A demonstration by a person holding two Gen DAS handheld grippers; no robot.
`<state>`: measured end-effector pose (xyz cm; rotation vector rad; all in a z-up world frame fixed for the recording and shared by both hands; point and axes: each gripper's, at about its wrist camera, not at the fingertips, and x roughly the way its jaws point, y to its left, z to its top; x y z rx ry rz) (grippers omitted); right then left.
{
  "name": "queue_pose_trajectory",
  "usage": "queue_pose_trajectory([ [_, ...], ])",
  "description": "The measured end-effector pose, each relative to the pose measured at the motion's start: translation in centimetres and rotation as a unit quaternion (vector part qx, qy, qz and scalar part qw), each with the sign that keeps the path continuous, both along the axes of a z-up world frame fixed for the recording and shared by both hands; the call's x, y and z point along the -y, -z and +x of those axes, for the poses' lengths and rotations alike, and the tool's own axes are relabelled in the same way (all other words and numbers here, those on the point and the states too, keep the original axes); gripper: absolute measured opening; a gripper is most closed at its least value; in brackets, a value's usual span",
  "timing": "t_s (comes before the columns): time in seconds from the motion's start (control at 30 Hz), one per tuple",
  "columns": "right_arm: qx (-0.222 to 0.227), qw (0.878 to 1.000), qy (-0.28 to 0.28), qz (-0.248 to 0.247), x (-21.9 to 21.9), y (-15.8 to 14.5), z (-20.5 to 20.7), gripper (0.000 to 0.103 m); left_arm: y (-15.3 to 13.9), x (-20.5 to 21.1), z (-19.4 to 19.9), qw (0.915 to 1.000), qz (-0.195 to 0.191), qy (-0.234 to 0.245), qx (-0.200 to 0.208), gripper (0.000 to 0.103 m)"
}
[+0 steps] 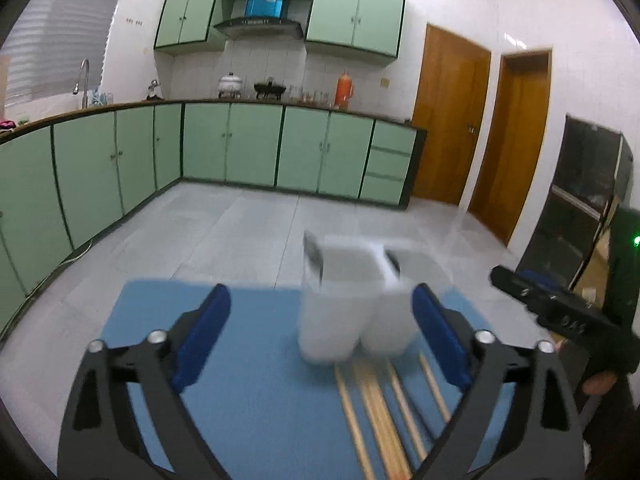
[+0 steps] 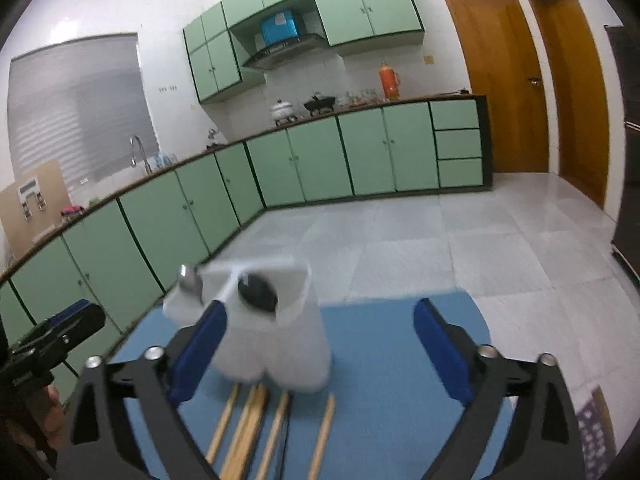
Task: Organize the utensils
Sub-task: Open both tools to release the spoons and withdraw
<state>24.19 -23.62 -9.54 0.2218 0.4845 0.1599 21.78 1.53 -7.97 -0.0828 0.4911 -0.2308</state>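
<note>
Both the left gripper (image 1: 320, 320) and right gripper (image 2: 320, 340), with blue padded fingers, are gaping wide and empty over a smooth blue mat (image 1: 248, 380), where pale wooden chopsticks (image 1: 380, 412) are lying before a white plastic two-compartment utensil holder (image 1: 352, 300); pale green cabinets (image 1: 256, 144) are lining the tiled kitchen.

A white two-compartment utensil holder (image 1: 352, 304) stands upright on the blue surface (image 1: 248, 380); wooden chopsticks (image 2: 256, 424) lie loose just before it.

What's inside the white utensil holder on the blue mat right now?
The white utensil holder has compartments. A dark spoon bowl shows in one, and a metal utensil end sticks up at its left edge. The walls hide everything lower down. The wooden chopsticks lie outside on the mat.
</note>
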Motion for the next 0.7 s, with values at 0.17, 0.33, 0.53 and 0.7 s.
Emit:
queue_pose_trajectory([
  [0.17,-0.051,0.998,0.009,-0.024,-0.1,2.3,-5.0,0.097,3.0,-0.9,-3.9,0.9976,0.009,0.005,-0.068,0.094],
  [0.33,-0.091,0.995,0.021,-0.035,-0.6,4.6,-9.5,0.097,5.5,-1.9,-7.0,0.9940,0.011,-0.005,-0.109,0.094],
  [0.53,-0.132,0.990,0.009,-0.047,-2.0,6.9,-13.9,0.082,8.0,-2.1,-9.6,0.9902,0.036,-0.013,-0.135,0.094],
  [0.7,-0.163,0.985,-0.010,-0.051,-2.9,8.2,-14.8,0.060,9.4,-2.0,-10.6,0.9869,0.044,-0.021,-0.154,0.093],
])
